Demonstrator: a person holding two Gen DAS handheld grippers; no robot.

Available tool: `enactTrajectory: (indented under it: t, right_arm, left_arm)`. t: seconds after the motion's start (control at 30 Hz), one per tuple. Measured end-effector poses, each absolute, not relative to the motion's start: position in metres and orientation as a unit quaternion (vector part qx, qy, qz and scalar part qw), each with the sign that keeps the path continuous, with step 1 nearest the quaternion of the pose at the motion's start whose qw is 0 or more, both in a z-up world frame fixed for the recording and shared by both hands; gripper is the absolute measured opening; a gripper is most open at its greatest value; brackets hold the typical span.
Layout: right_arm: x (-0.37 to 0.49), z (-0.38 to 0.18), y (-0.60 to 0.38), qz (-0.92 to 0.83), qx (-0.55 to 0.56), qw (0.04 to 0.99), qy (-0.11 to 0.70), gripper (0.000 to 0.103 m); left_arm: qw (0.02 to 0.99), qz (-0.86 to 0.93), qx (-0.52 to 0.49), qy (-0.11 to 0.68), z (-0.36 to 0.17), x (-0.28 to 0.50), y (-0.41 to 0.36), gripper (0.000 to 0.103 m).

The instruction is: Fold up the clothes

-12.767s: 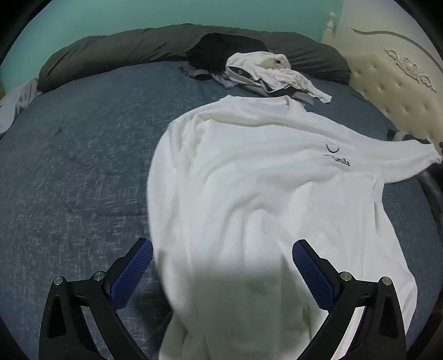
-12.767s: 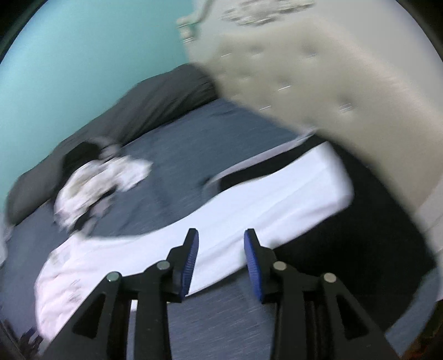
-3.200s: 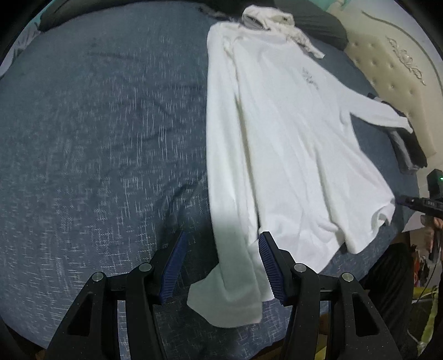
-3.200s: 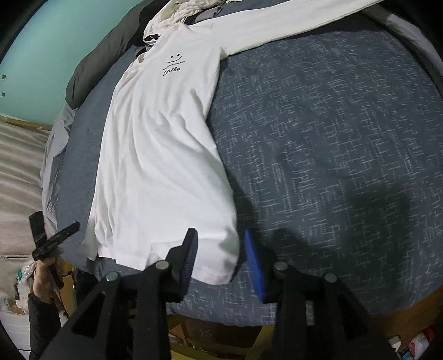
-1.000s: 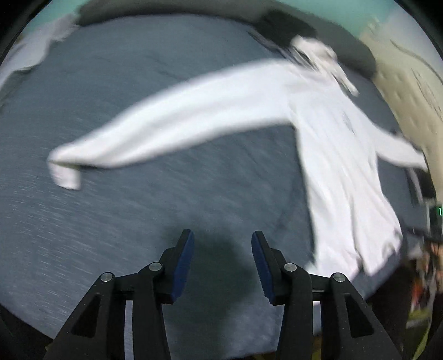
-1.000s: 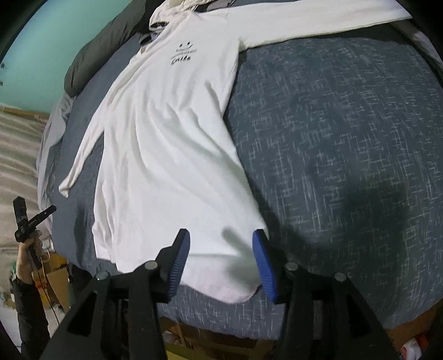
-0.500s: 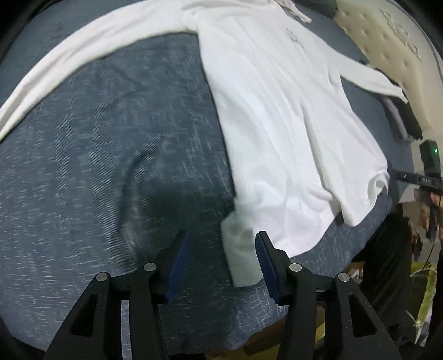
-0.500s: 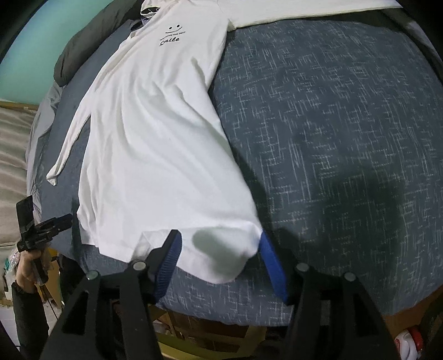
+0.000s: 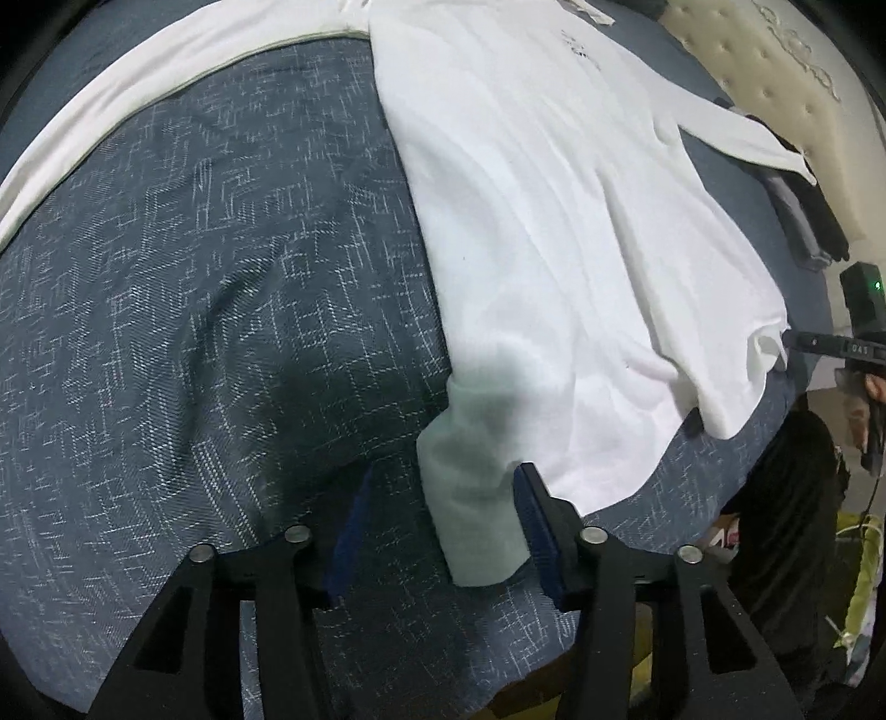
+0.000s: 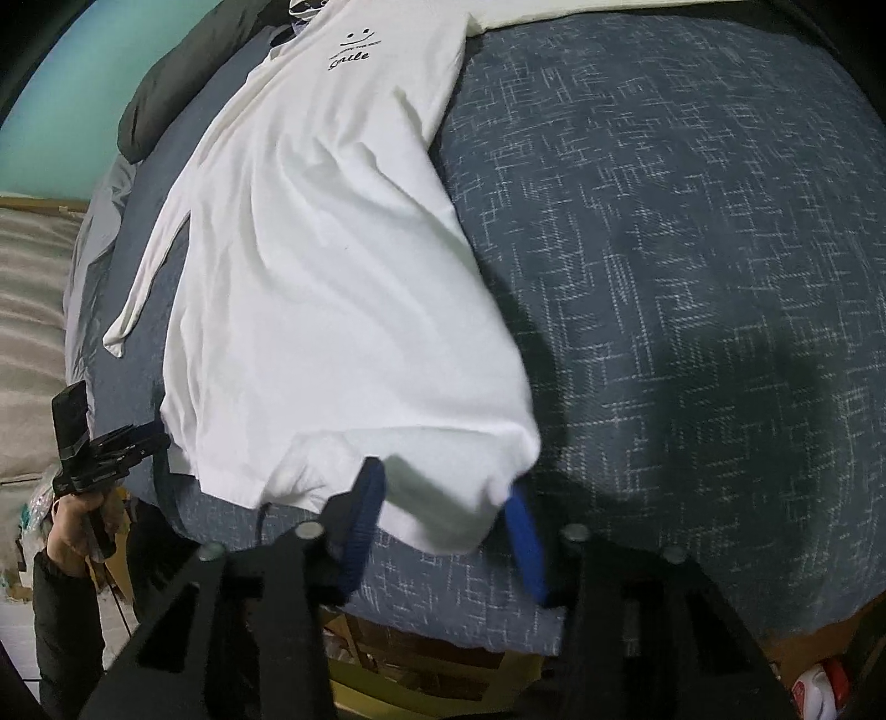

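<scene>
White long-sleeved cotton shirt point(image 9: 559, 232) lies flat, front up, on a bed under a dark blue cover with a white crosshatch weave point(image 9: 221, 310). Small black smiley print and lettering point(image 10: 353, 49) sits on the chest, at the far end from the bed's near edge. One sleeve point(image 9: 138, 88) runs straight out across the cover from the shoulder; the other, thinner in view, lies along the shirt's side point(image 10: 149, 282).

Left gripper point(image 9: 437, 531), black frame with blue ribbed pads: down at the hem corner nearest the bed's edge. The corner sits between the pads, against the right-hand pad point(image 9: 540, 531), with cover showing between cloth and the other pad. Jaws part-way apart, just been closing; not clamped on the cloth.

Right gripper point(image 10: 443, 531): at the opposite hem corner. Cloth lies between the blue pads point(image 10: 365, 520) and overlaps their tips. Jaws have just been closing; whether they pinch the fabric cannot be told, the pads are blurred.

Each view shows the other gripper off the bed's near edge, held in a hand point(image 10: 72, 531) with a dark sleeve. Cream tufted headboard point(image 9: 786, 94) stands beyond the shirt, folded dark clothes point(image 9: 803, 216) beside it. Dark grey long pillow point(image 10: 183, 77) lies at the far side, against a teal wall point(image 10: 66, 94).
</scene>
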State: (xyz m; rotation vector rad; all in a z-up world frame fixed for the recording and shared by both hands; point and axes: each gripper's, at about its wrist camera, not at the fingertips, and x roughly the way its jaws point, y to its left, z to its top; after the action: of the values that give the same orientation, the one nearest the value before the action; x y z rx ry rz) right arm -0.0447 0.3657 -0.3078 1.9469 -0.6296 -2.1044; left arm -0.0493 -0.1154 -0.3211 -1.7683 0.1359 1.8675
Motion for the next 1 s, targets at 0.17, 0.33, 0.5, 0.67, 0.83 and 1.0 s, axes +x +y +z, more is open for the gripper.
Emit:
enactTrajectory:
  t: [0.17, 0.33, 0.5, 0.67, 0.83, 1.0]
  right_arm:
    - [-0.042, -0.303, 0.362, -0.720, 0.652, 0.118, -0.207, 0.007]
    - [-0.040, -0.281, 0.373, -0.736, 0.632, 0.125, -0.209, 0.005]
    - [-0.034, -0.247, 0.396, -0.757, 0.607, 0.125, -0.210, 0.004]
    - [-0.025, -0.216, 0.417, -0.774, 0.589, 0.117, -0.200, 0.001]
    - [-0.012, -0.215, 0.437, -0.776, 0.588, 0.107, -0.201, 0.001]
    - [-0.006, -0.235, 0.436, -0.761, 0.598, 0.117, -0.224, 0.002]
  left_arm:
    - [0.294, 0.696, -0.652, 0.063, -0.317, -0.039, -0.110, 0.005]
    - [0.298, 0.706, -0.640, 0.055, -0.298, -0.038, -0.117, 0.004]
    - [0.299, 0.724, -0.620, 0.044, -0.265, -0.037, -0.137, 0.004]
    - [0.298, 0.740, -0.601, 0.050, -0.222, -0.045, -0.157, 0.003]
    - [0.291, 0.745, -0.597, 0.056, -0.217, -0.034, -0.171, 0.003]
    - [0.280, 0.745, -0.602, 0.068, -0.228, -0.027, -0.170, 0.003]
